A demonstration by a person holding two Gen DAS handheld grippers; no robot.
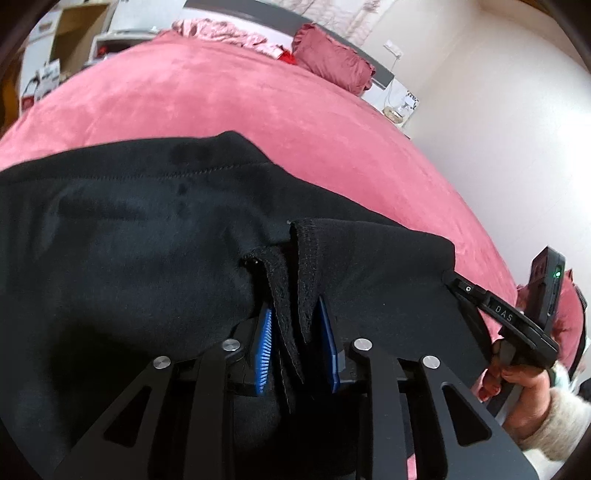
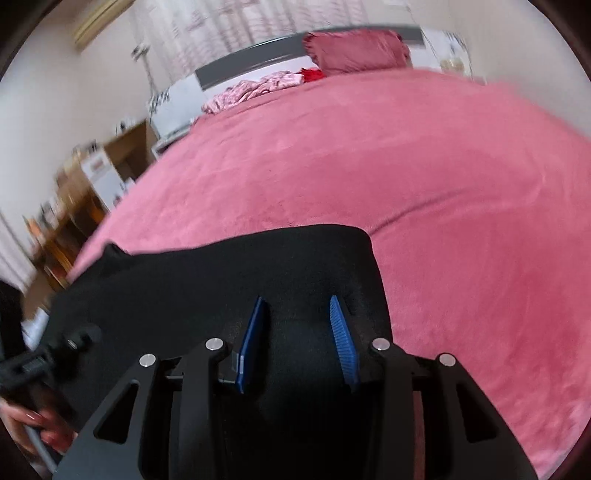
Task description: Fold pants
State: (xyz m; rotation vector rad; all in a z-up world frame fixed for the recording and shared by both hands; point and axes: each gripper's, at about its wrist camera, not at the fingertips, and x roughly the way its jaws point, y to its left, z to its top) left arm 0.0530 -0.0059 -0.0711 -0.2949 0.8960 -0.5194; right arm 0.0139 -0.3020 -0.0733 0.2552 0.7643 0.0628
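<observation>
Black pants point(image 1: 129, 240) lie spread on a pink bed cover point(image 1: 221, 103). Their raw edge stands up in two folds between the blue pads point(image 1: 264, 347) of my left gripper point(image 1: 294, 306), which is shut on that cloth. My right gripper point(image 2: 297, 299) sits at the pants' point(image 2: 221, 266) near right corner. Its blue pads point(image 2: 343, 343) stand a little apart, with bunched black cloth filling the gap, gripped. From the left wrist view the right gripper point(image 1: 509, 317) shows at the cloth's right edge, held by a hand point(image 1: 517, 376).
The pink bed cover point(image 2: 443, 184) stretches far beyond the pants. A dark pink pillow point(image 1: 332, 62) and crumpled pink cloth point(image 1: 221, 31) lie at the headboard. Shelves and boxes point(image 2: 74, 206) stand past the bed's left side, and a nightstand point(image 1: 399, 107) is by the wall.
</observation>
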